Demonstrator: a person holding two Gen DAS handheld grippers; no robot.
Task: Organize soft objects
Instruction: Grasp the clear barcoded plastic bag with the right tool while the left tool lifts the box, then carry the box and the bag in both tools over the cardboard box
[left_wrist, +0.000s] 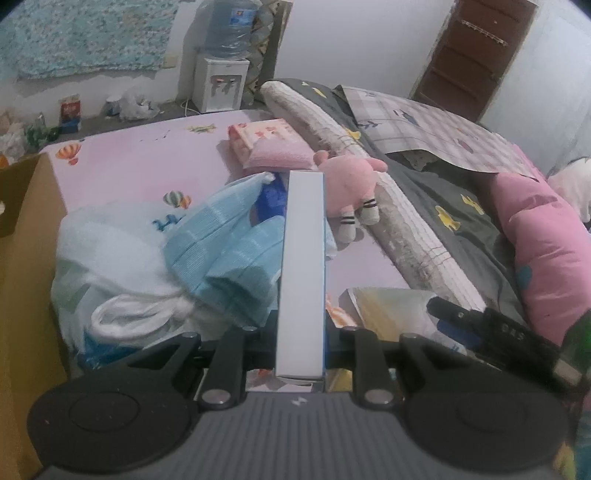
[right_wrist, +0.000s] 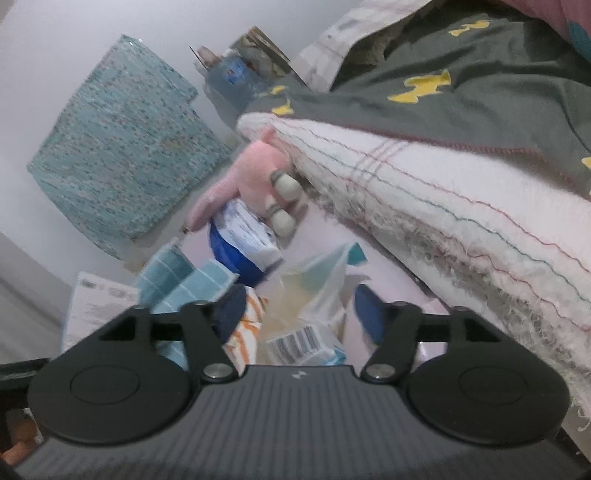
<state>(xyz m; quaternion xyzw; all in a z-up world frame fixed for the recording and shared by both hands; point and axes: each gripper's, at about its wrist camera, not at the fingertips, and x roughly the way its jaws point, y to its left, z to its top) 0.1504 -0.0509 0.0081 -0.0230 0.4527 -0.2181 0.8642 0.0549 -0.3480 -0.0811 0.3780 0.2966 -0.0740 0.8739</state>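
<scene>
- The left gripper (left_wrist: 300, 363) is clamped on a slim white box (left_wrist: 301, 273) with a blue edge; the box stands up between the jaws and runs forward along them, so it hides much of what lies ahead.
- The right gripper (right_wrist: 295, 314) has its jaws spread wide, blue pads showing, with nothing pressed between them. A clear plastic packet with a barcode (right_wrist: 306, 321) lies just beneath the gap; I cannot tell whether it touches either pad.
- Just beyond the left jaws sits a heap of soft things on the pink sheet (left_wrist: 147, 162): a folded light-blue towel (left_wrist: 225, 251), and left of it a white fluffy bundle (left_wrist: 122, 266) with a looped cord.
- Further out, the pink plush toy (left_wrist: 351, 181) leans against a long rolled white blanket (left_wrist: 399, 221); a folded pink cloth (left_wrist: 269, 144) lies behind it.
- A cardboard box wall (left_wrist: 26, 258) stands at the left edge, touching or nearly touching the white bundle. It is probably where the soft things belong.
- Handling, as I judge it: the towel and bundle are light and limp and will sag and unfold if pinched at a corner, so take them across a thick fold. The plush is light and springy; its body gives a surer hold than a thin leg.
- The plastic packet looks slippery and crinkly; grip it near a bunched edge.
</scene>
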